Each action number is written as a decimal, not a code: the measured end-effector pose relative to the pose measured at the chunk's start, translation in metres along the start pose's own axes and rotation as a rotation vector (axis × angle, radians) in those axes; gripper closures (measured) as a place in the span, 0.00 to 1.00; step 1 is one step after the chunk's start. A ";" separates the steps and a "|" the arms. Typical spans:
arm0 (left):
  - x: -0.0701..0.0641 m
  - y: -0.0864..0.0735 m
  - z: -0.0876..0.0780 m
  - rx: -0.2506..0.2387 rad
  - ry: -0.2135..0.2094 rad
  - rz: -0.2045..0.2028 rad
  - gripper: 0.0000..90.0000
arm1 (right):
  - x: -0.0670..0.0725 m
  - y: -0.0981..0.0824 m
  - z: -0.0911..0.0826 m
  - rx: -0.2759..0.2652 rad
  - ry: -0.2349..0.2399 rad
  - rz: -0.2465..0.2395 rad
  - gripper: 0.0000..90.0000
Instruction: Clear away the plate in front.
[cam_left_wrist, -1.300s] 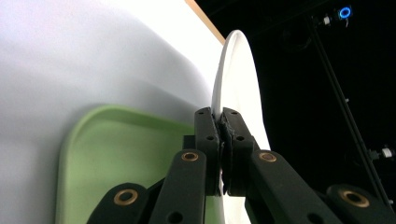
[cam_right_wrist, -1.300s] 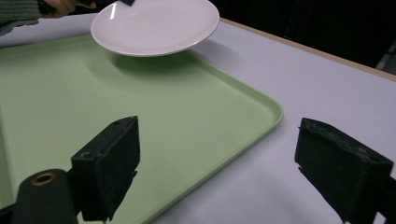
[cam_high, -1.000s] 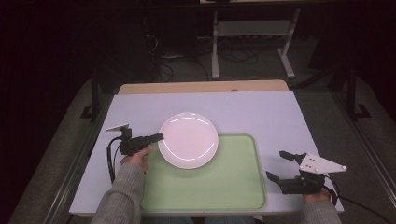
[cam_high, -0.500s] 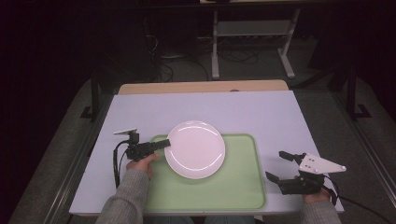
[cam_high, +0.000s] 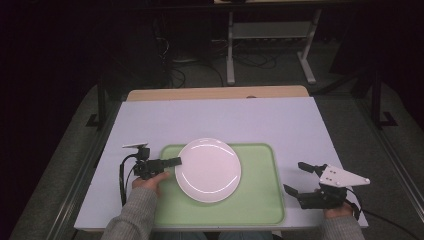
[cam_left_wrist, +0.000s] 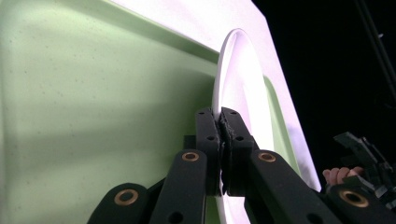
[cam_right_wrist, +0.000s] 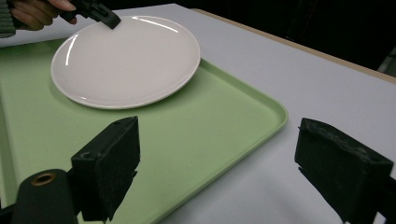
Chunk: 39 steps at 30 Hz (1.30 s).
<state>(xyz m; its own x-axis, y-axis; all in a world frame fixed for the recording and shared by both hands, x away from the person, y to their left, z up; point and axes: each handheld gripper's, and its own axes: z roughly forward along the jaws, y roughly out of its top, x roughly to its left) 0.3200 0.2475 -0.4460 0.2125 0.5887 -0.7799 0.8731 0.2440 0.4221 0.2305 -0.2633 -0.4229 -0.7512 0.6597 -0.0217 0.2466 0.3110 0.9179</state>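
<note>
A round white plate lies over the pale green tray, and its far edge reaches past the tray's far rim. My left gripper comes in from the left and is shut on the plate's left rim. In the left gripper view its pads pinch the thin edge of the plate above the tray. My right gripper rests on the table just right of the tray, open and holding nothing. In the right gripper view the jaws stand wide, looking across the tray at the plate.
The white tabletop stretches behind the tray to a wooden strip at its far edge. A metal stand and cables sit on the dark floor beyond. The tray's near rim lies close to the table's front edge.
The plate has slid toward the near edge and a little right, farther onto the tray, with my left gripper still shut on its rim. The right gripper has stayed put.
</note>
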 end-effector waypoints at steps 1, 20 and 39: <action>-0.002 -0.001 0.000 0.009 0.004 0.002 0.97 | 0.000 0.000 0.000 0.000 0.000 0.000 0.15; -0.006 -0.017 0.003 0.087 0.067 0.107 0.92 | 0.004 0.002 0.001 0.004 -0.003 -0.014 0.15; -0.012 -0.022 0.006 0.120 0.137 0.176 0.87 | 0.004 0.002 0.003 0.008 -0.004 -0.013 0.15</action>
<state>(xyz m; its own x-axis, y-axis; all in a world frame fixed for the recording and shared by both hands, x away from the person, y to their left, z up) 0.3009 0.2304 -0.4483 0.3117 0.7154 -0.6253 0.8753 0.0398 0.4819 0.2296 -0.2578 -0.4219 -0.7519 0.6583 -0.0352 0.2419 0.3251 0.9142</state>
